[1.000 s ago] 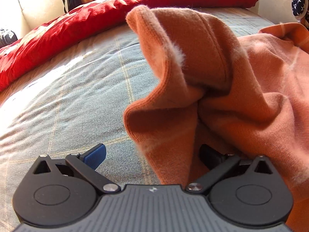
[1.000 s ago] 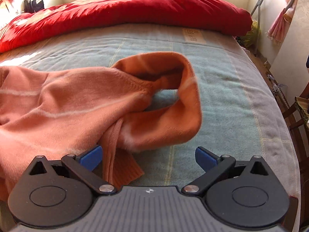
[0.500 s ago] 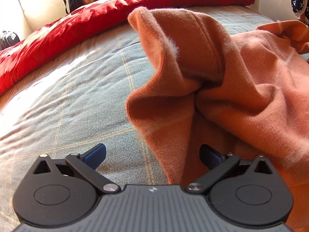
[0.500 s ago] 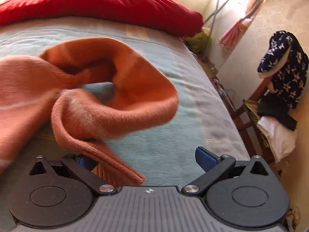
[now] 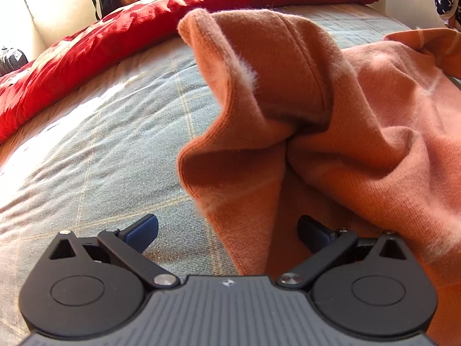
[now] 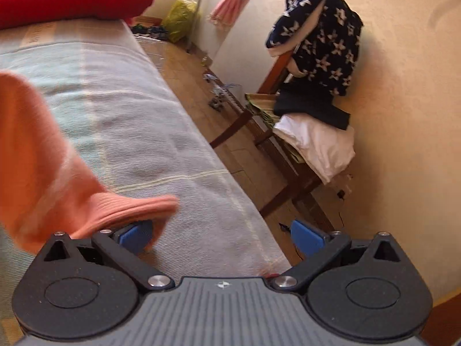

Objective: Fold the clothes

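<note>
An orange sweater (image 5: 331,132) lies crumpled on the grey-blue checked bedcover (image 5: 109,150). In the left wrist view a bunched fold stands up in front of my left gripper (image 5: 227,230), which is open with cloth hanging between the fingers, nearer the right one. In the right wrist view the sweater's ribbed cuff (image 6: 135,207) lies over the left finger of my right gripper (image 6: 222,235), which is open and points over the bed's right edge.
A red duvet (image 5: 144,26) lies along the head of the bed. Right of the bed (image 6: 161,132) is wooden floor (image 6: 236,155), and a wooden chair (image 6: 291,155) piled with white and dark star-patterned clothes (image 6: 319,40) against the wall.
My right gripper has swung right, from facing the sweater's sleeve loop to facing the bed's edge and the chair. The left gripper has barely moved; both stay open.
</note>
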